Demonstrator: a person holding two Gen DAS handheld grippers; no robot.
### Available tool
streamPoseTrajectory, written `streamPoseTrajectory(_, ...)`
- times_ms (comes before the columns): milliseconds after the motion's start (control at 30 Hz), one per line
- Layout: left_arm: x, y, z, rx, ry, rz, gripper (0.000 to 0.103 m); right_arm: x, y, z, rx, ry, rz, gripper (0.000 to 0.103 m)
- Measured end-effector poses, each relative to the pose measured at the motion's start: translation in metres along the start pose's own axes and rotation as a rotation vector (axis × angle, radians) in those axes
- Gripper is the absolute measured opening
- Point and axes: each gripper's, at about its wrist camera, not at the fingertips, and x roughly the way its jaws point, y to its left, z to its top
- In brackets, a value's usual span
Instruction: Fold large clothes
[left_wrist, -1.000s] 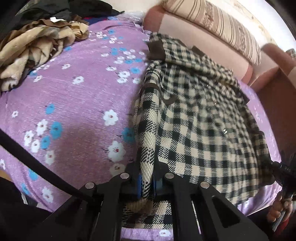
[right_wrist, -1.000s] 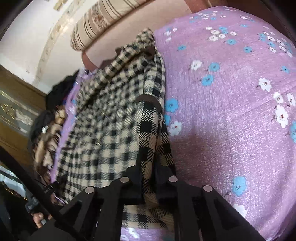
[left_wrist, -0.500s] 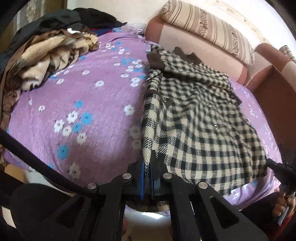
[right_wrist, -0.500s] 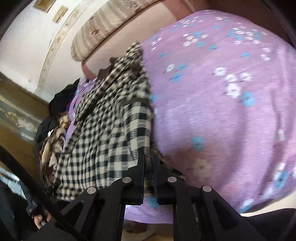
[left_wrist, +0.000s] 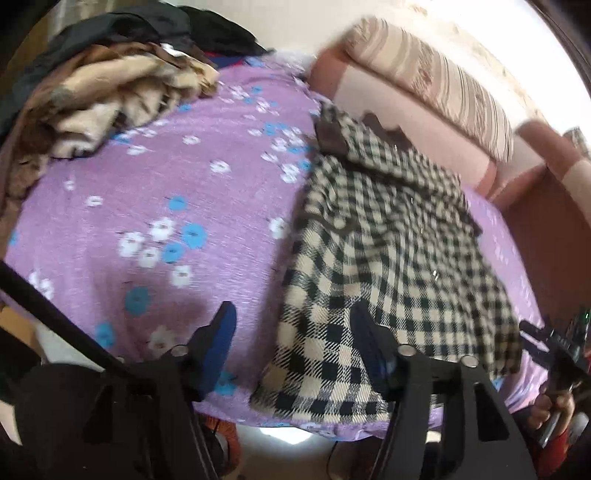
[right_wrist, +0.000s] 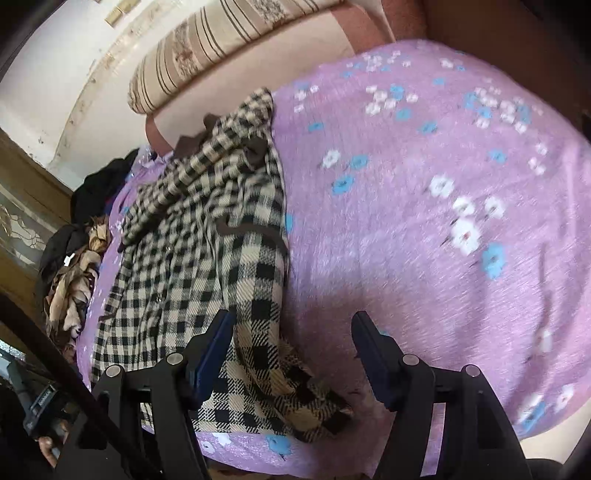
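Checked coat (left_wrist: 388, 258) lies flat on the purple floral bedspread (left_wrist: 177, 206), hem at the near edge. Left gripper (left_wrist: 291, 328) and right gripper (right_wrist: 291, 332) are opening, pads off the cloth. Judged step: laying out finished; next, regrasp for a fold

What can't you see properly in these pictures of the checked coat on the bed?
- Coat near hem: in the left wrist view the gripper's frame covers it.
- Clothes pile: cut off by the left edge in the left wrist view; in the right wrist view small and far, so single pieces cannot be told apart.
- Bedsheet flowers: smeared by motion blur in the right wrist view.
- Hand with the other gripper: cut by the right edge, left wrist view.
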Motion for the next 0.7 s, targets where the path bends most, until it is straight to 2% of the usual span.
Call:
streamPoseTrajectory(133, 0.038, -0.013, -0.009, 0.021, 0.113, -0.011, 0.064, 0.019, 0.004, -0.013, -0.007, 0.082, 0.033, 0.071)
streamPoseTrajectory(167, 0.046, -0.016, -0.016, 0.02, 0.153, -0.036, 0.052, 0.022, 0.007, -0.019, -0.026, 0.094, 0.03, 0.071)
streamPoseTrajectory(200, 0.047, -0.02, -0.02, 0.037, 0.155, -0.026, 0.042, 0.021, 0.013, -0.024, -0.068, 0.088, 0.0, 0.062)
streamPoseTrajectory(233, 0.046, -0.024, -0.024, 0.073, 0.14, 0.004, 0.022, 0.021, 0.019, -0.026, -0.11, 0.097, -0.03, 0.048)
streamPoseTrajectory(267, 0.043, -0.029, -0.027, 0.112, 0.139, -0.002, 0.01, 0.022, 0.021, -0.028, -0.129, 0.112, -0.033, 0.016)
streamPoseTrajectory(367, 0.028, -0.024, -0.022, 0.067, 0.125, -0.065, 0.009, 0.019, 0.024, -0.029, -0.122, 0.129, 0.054, 0.012)
streamPoseTrajectory(500, 0.001, -0.026, -0.002, 0.034, 0.089, -0.142, 0.009, -0.001, 0.028, -0.013, -0.078, 0.098, 0.19, 0.011)
streamPoseTrajectory(600, -0.011, -0.038, 0.028, 0.055, 0.044, -0.175, 0.009, -0.019, 0.045, 0.017, -0.09, 0.038, 0.251, 0.011)
streamPoseTrajectory(700, -0.003, -0.048, 0.072, 0.042, 0.024, -0.189, 0.009, -0.03, 0.067, 0.059, -0.111, -0.035, 0.262, 0.011)
